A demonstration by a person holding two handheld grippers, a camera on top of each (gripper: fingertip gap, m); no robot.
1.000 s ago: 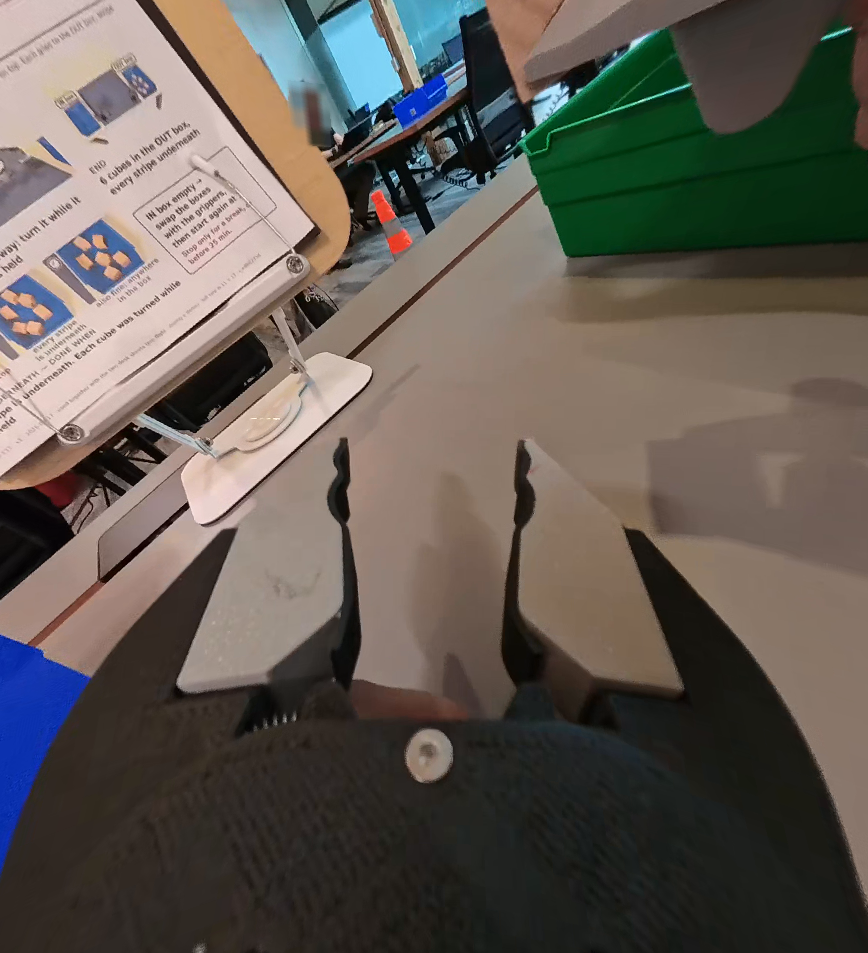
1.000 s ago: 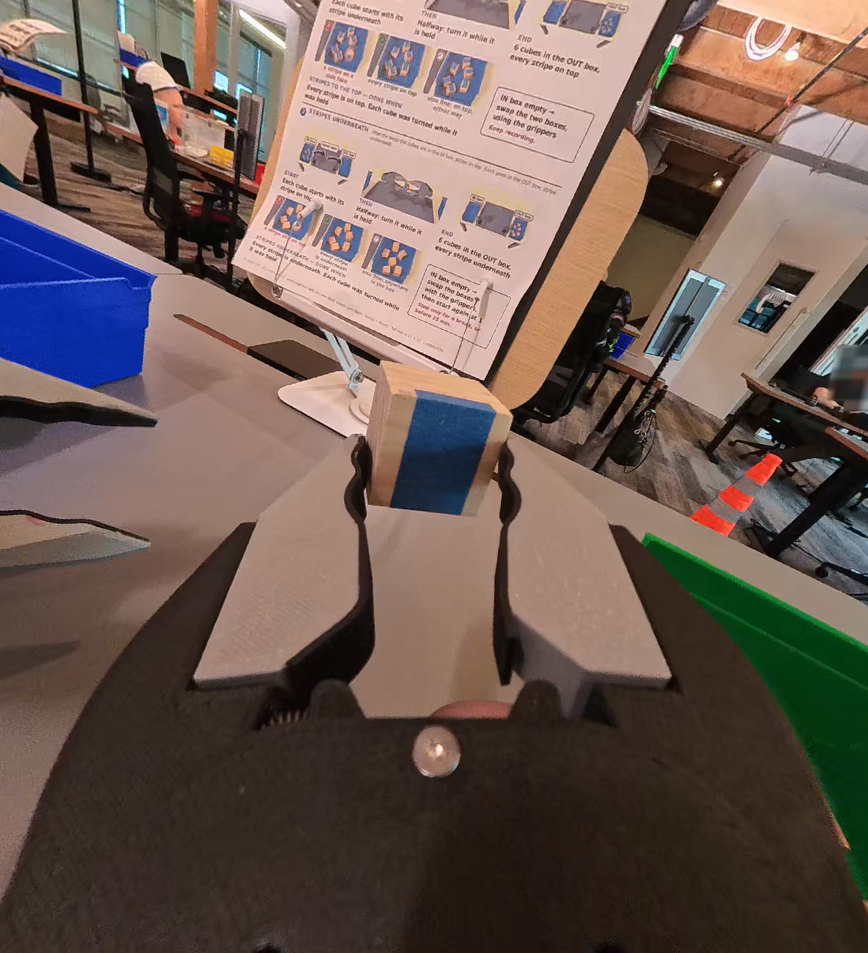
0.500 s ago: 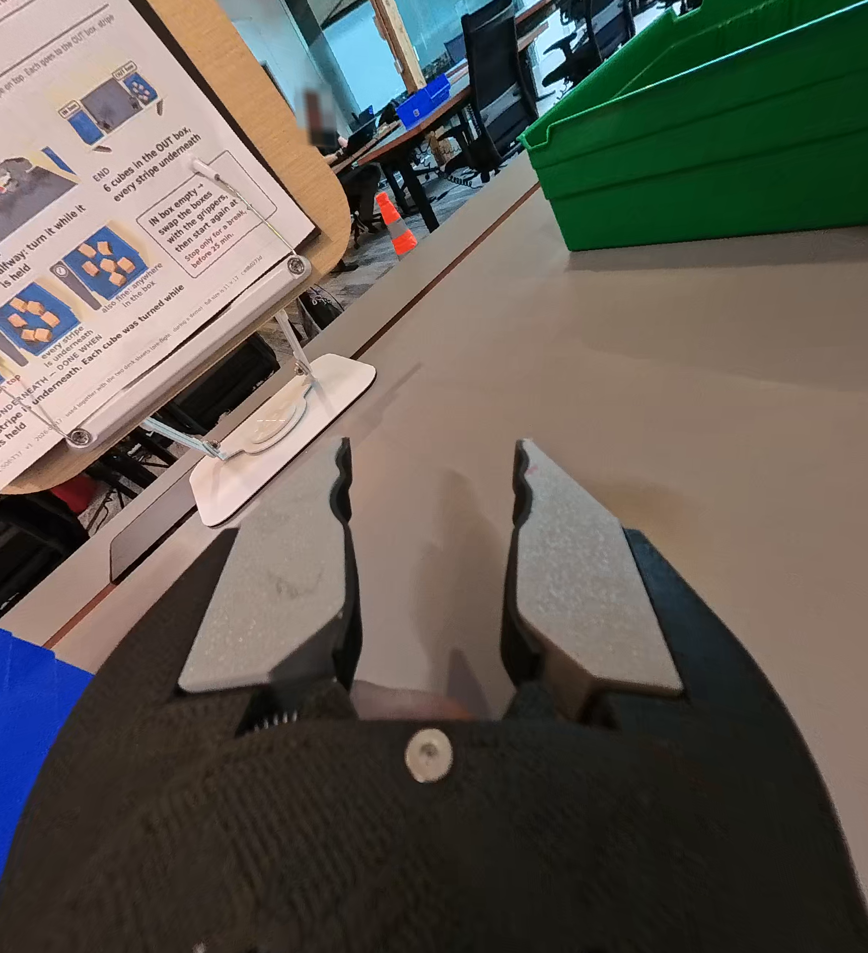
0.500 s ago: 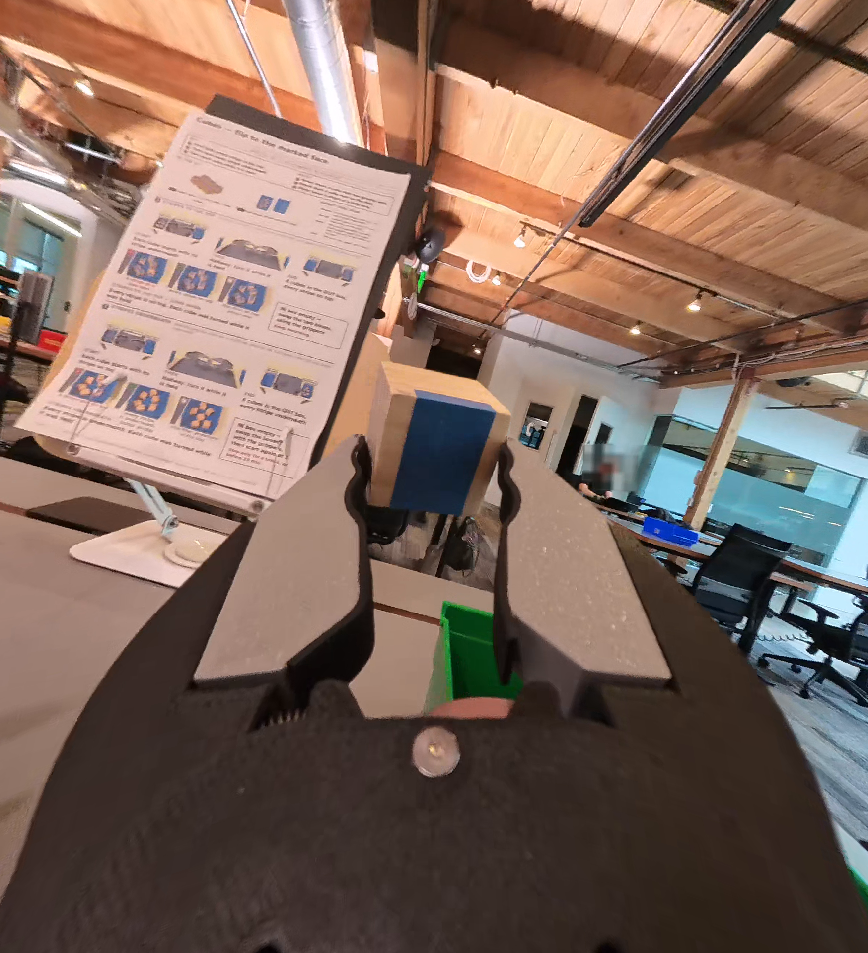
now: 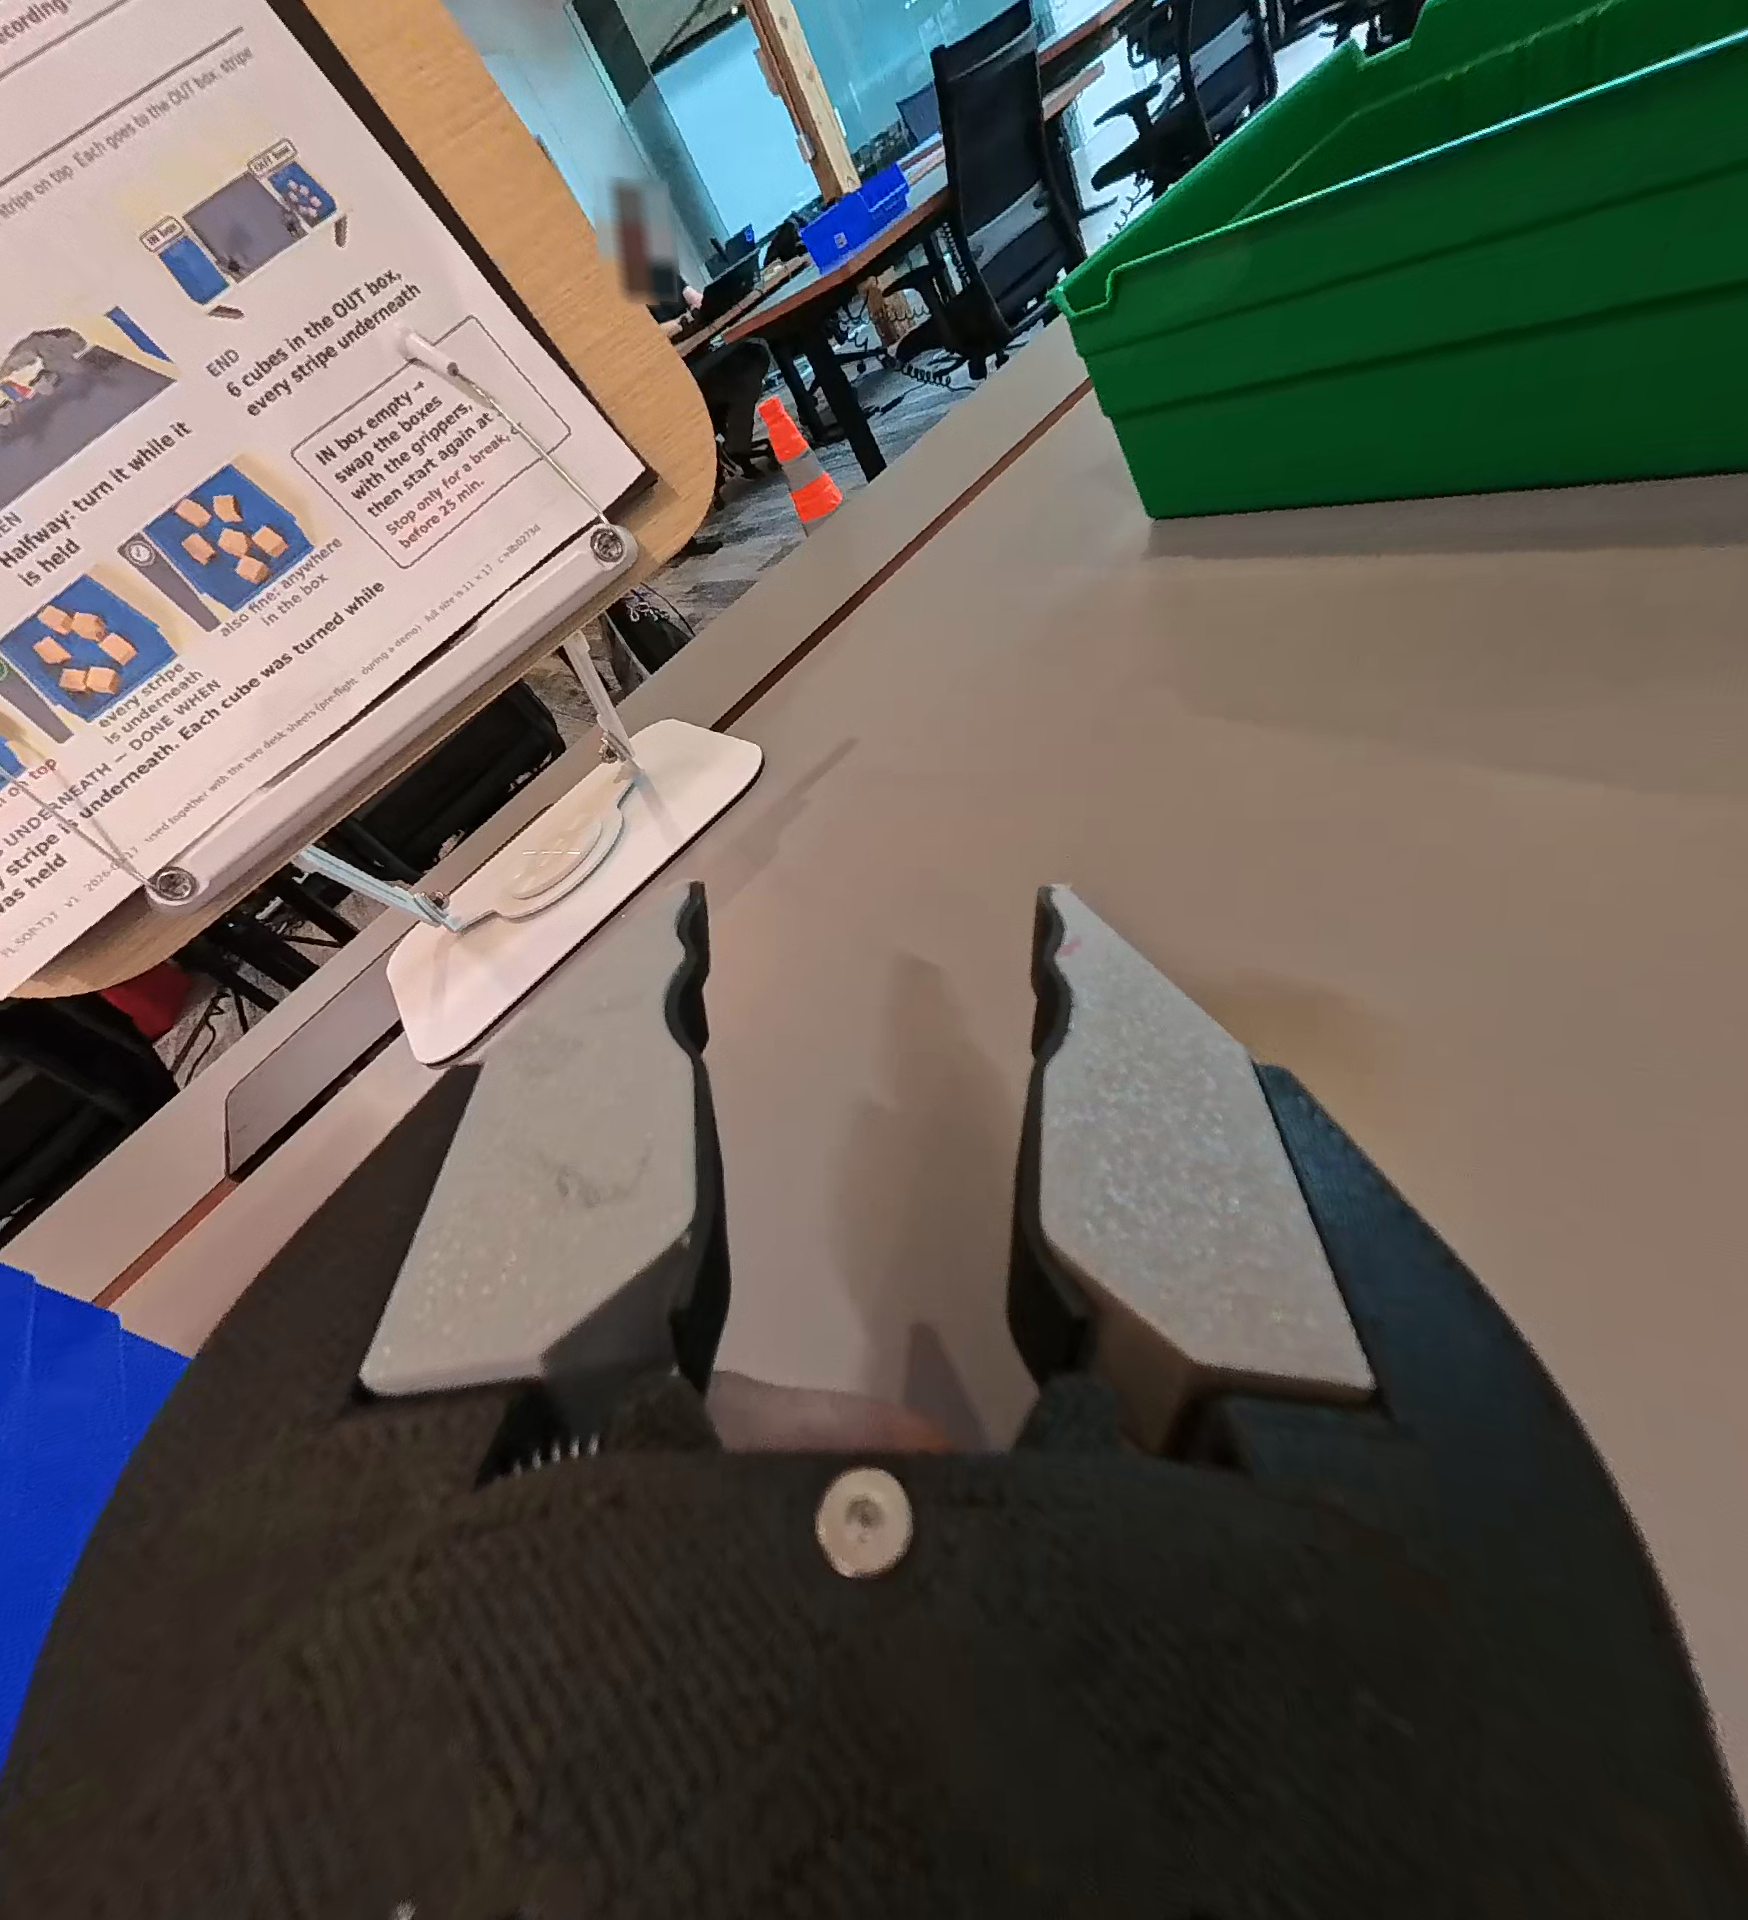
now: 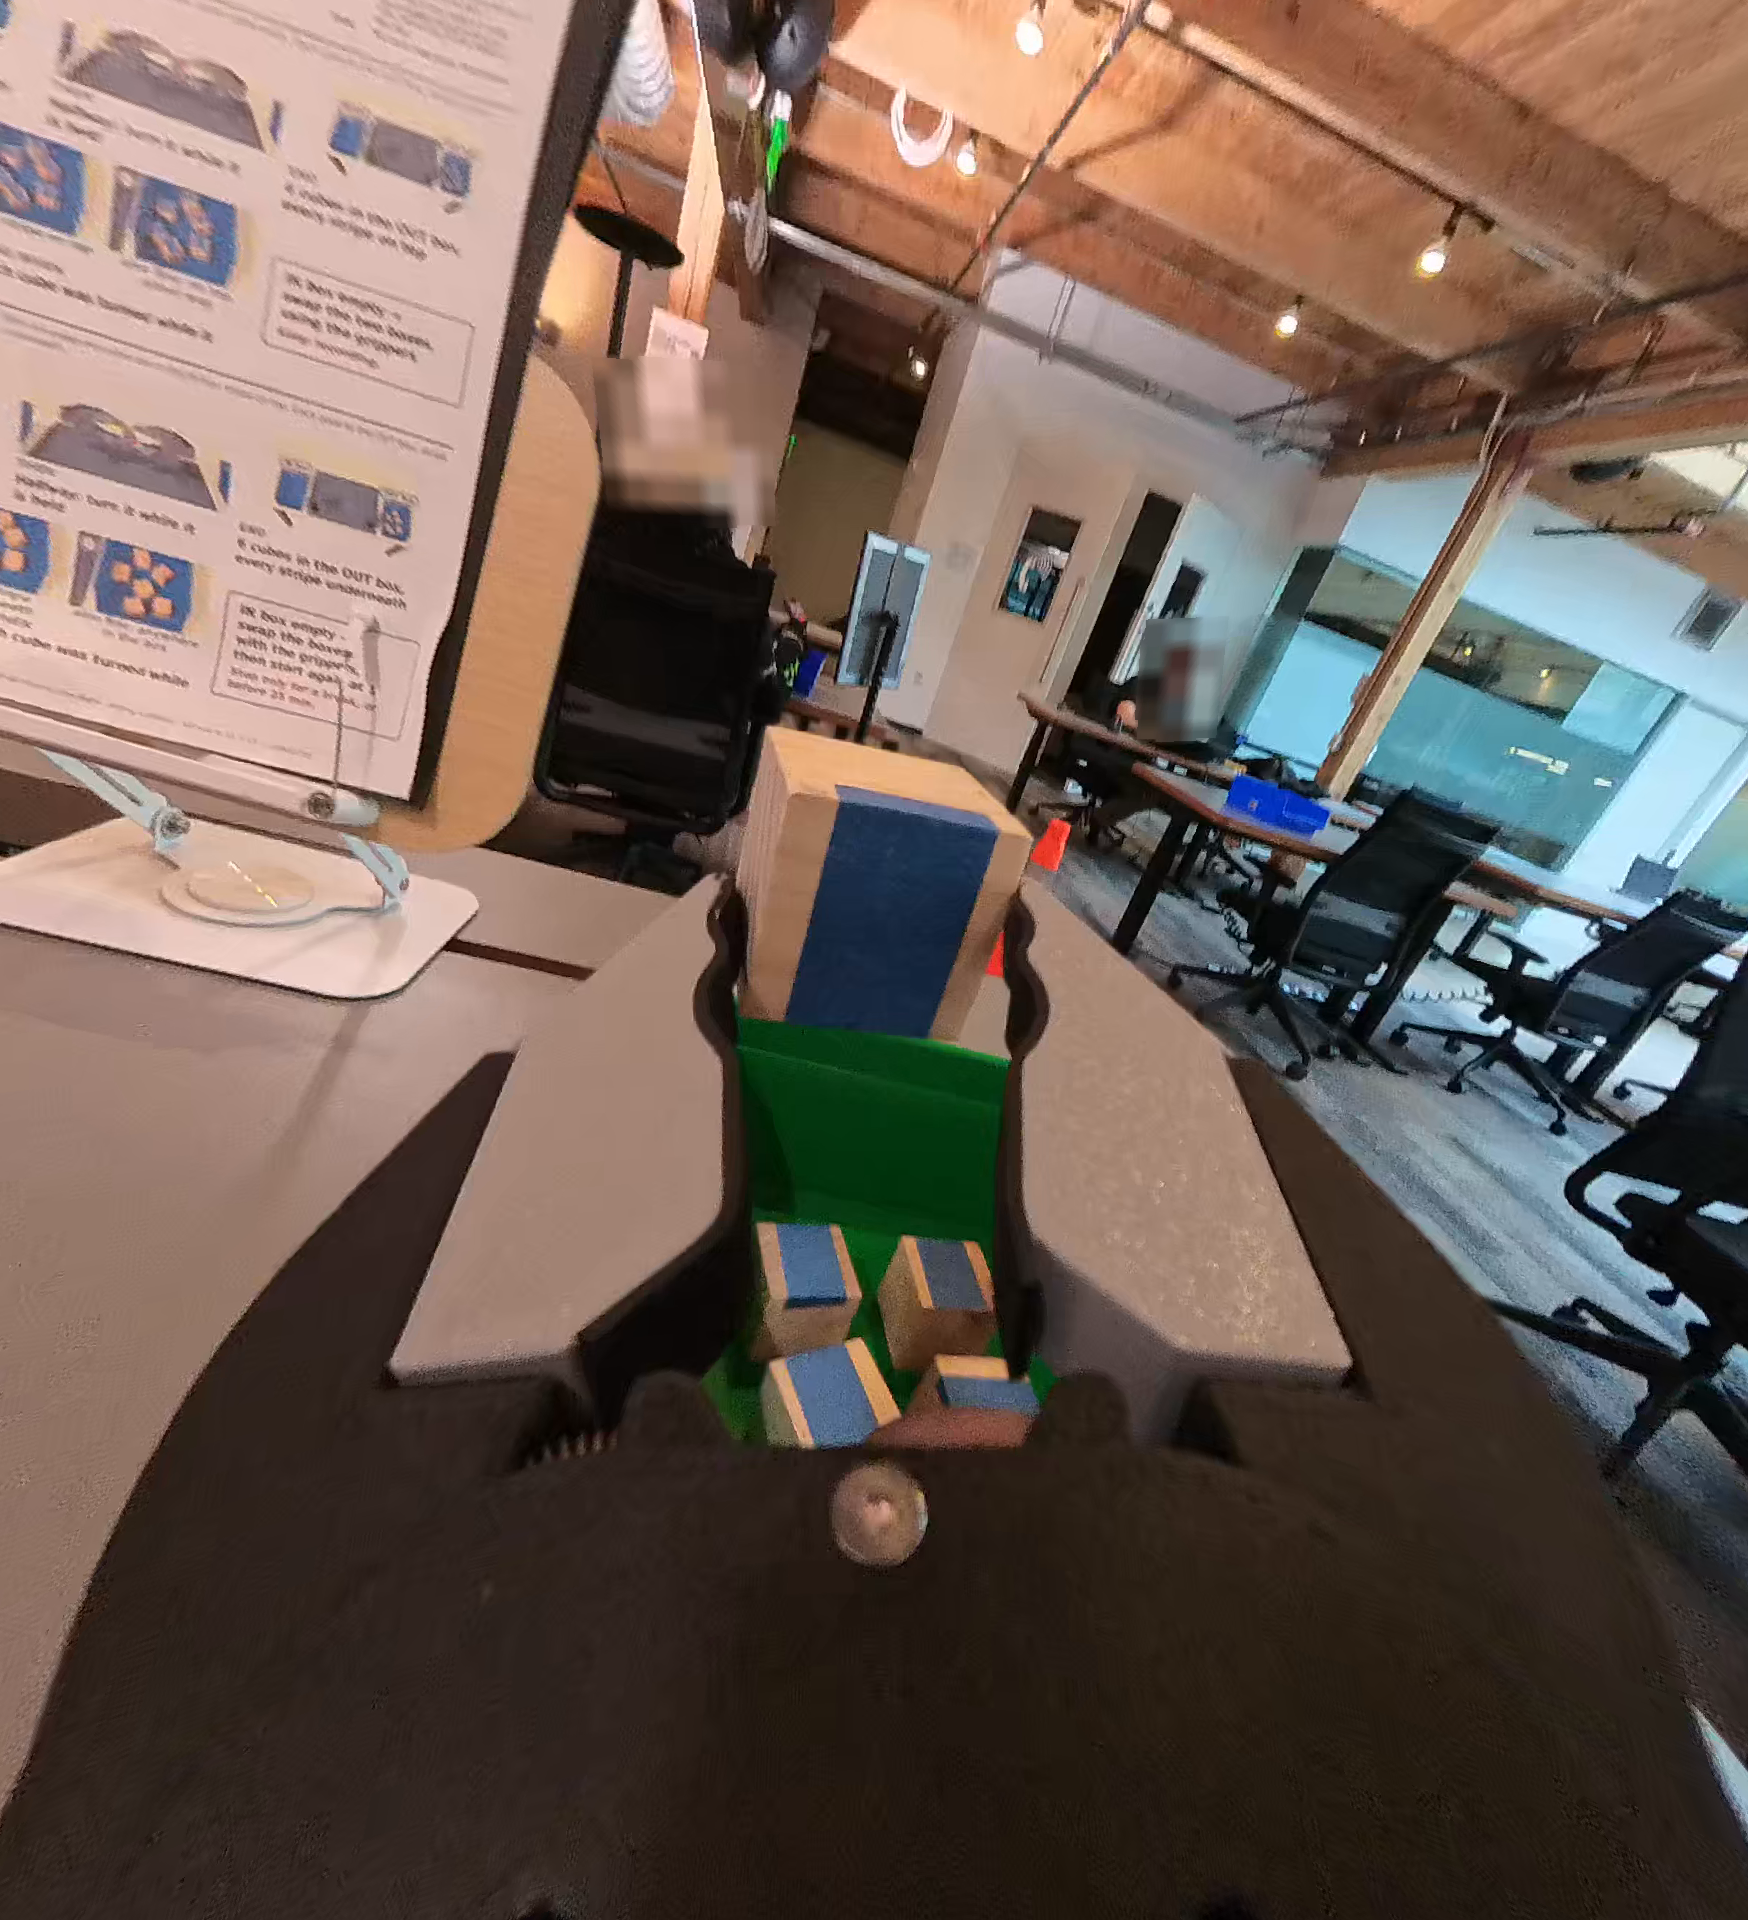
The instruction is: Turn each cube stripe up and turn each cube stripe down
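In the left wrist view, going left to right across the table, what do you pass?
Blue bin at the left edge → instruction sheet on its stand → white stand base → open, empty left claw → green bin at the far right.

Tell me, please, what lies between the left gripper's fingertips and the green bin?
Only bare grey tabletop lies between the left gripper and the green bin, as the left wrist view shows.

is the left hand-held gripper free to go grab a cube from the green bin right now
Probably yes: the left hand-held gripper is open and empty, with bare table between it and the green bin. The cubes inside are hidden from its view.
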